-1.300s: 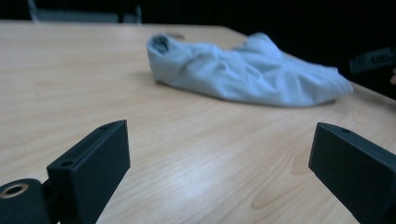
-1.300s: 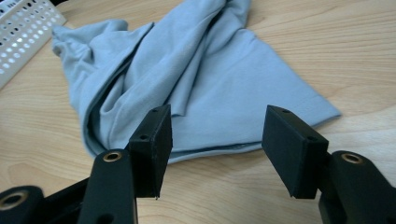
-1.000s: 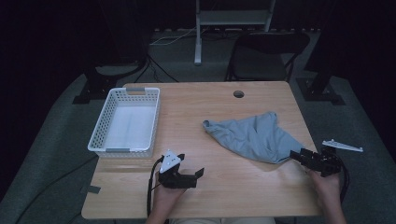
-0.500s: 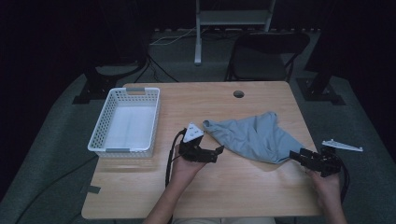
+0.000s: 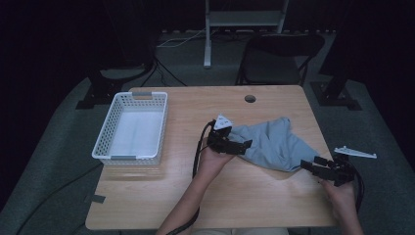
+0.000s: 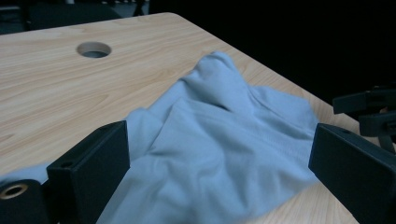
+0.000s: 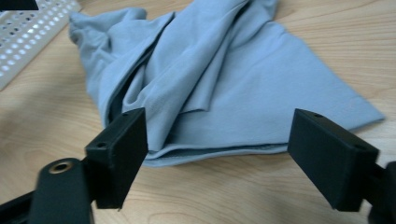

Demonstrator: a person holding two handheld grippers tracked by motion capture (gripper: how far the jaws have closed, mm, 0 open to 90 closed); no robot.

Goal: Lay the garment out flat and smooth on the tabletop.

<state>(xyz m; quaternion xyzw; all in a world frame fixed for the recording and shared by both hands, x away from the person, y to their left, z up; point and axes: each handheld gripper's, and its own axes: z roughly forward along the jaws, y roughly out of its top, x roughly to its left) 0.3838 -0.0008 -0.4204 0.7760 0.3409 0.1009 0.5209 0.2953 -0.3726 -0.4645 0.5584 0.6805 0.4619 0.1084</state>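
We hold both black grippers, left (image 5: 243, 145) and right (image 5: 308, 165), wide open at opposite edges of the crumpled light-blue cloth (image 5: 274, 143), probably to grab it.

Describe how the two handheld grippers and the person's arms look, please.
Both the left gripper and the right gripper are black, with blocky rectangular fingers and trailing black cables. The left one carries a grey three-cornered plate. The forearms appear bare, with no sleeves visible.
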